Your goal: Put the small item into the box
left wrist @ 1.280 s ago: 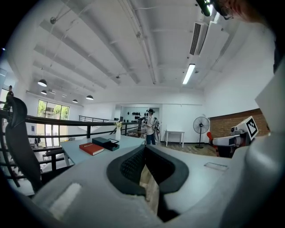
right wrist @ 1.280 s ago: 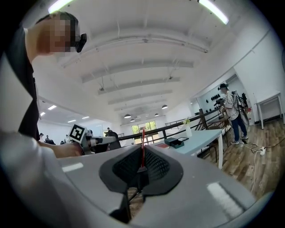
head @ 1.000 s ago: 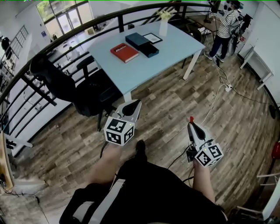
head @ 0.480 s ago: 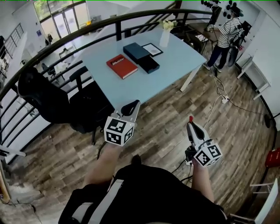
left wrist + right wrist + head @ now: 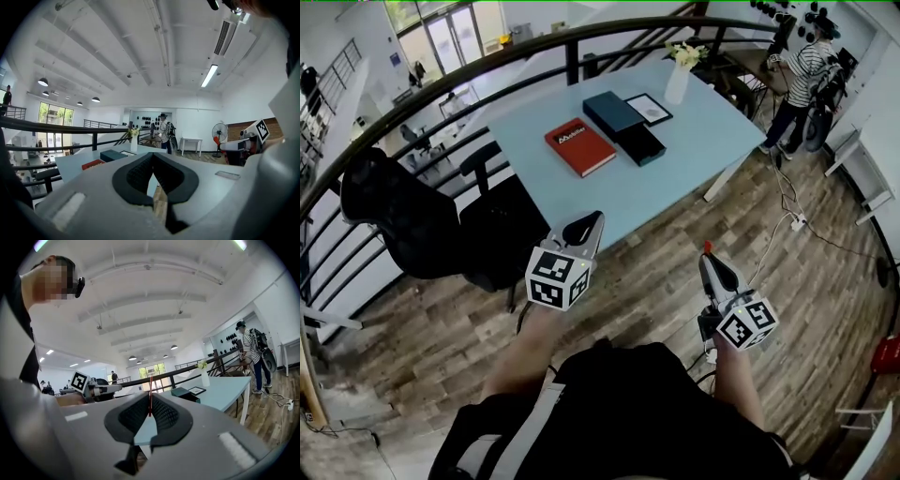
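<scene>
A light blue table (image 5: 675, 159) stands ahead of me, beyond both grippers. On it lie a dark teal box (image 5: 613, 112) and, beside it, a black box (image 5: 641, 143). My right gripper (image 5: 709, 257) hangs over the wooden floor, short of the table, shut on a thin red small item (image 5: 708, 248). The right gripper view shows that red item (image 5: 150, 401) upright between the closed pads. My left gripper (image 5: 592, 219) hovers near the table's front edge, shut with nothing in it. In the left gripper view the pads (image 5: 140, 171) meet.
A red book (image 5: 580, 146), a picture frame (image 5: 649, 109) and a white vase with flowers (image 5: 678, 82) share the table. Black office chairs (image 5: 412, 220) stand to the left under a dark railing (image 5: 441, 84). A person in a striped shirt (image 5: 802, 75) and floor cables (image 5: 787, 202) are at right.
The table has come closer and slid lower and rightward in the head view. Both grippers keep about the same pose, the right still holding the red item.
</scene>
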### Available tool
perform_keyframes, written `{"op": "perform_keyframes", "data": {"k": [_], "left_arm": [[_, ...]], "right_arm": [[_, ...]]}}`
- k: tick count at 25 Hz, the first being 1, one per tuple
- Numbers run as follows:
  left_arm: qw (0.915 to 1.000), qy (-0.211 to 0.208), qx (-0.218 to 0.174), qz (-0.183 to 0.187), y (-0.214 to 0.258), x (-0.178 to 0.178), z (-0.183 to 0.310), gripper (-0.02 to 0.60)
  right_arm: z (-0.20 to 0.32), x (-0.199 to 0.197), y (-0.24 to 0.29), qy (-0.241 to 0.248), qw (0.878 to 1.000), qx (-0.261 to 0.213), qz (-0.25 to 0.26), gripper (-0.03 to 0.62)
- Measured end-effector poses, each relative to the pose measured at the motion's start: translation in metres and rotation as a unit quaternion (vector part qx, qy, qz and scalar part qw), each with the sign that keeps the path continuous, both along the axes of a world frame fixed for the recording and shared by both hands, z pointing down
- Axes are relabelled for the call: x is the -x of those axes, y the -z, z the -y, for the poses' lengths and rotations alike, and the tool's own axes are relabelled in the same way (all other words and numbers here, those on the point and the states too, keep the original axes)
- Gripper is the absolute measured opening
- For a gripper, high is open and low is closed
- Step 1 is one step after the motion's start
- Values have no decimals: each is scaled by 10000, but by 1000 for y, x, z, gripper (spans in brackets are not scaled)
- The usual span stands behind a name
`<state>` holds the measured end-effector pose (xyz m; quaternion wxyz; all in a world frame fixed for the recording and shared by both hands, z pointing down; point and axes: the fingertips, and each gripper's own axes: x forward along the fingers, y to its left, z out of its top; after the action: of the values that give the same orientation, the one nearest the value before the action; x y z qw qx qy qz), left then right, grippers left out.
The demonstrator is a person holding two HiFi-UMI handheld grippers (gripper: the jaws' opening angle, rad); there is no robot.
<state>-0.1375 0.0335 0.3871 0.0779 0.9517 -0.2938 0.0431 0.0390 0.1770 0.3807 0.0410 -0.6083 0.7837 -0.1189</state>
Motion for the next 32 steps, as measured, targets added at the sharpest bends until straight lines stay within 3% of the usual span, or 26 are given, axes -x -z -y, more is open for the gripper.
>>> {"op": "perform_keyframes", "data": {"k": [4,10,25,32], "left_arm": [[9999,105,70,46,-6,-1,21,6],[9994,248,190,116,-16,-30,61,8],[9959,599,568,378,-32,-194,171,8],[9942,746,671,385,-38,-230,195,8]], "right_arm": [[26,-10,-7,70,9999,-35,109,18],[73,-41,-16,161,9991,-45,377,18],[209,-206,-32,734,9954,140,608,18],[256,-233,-40,1109,9909,201,736,18]]}}
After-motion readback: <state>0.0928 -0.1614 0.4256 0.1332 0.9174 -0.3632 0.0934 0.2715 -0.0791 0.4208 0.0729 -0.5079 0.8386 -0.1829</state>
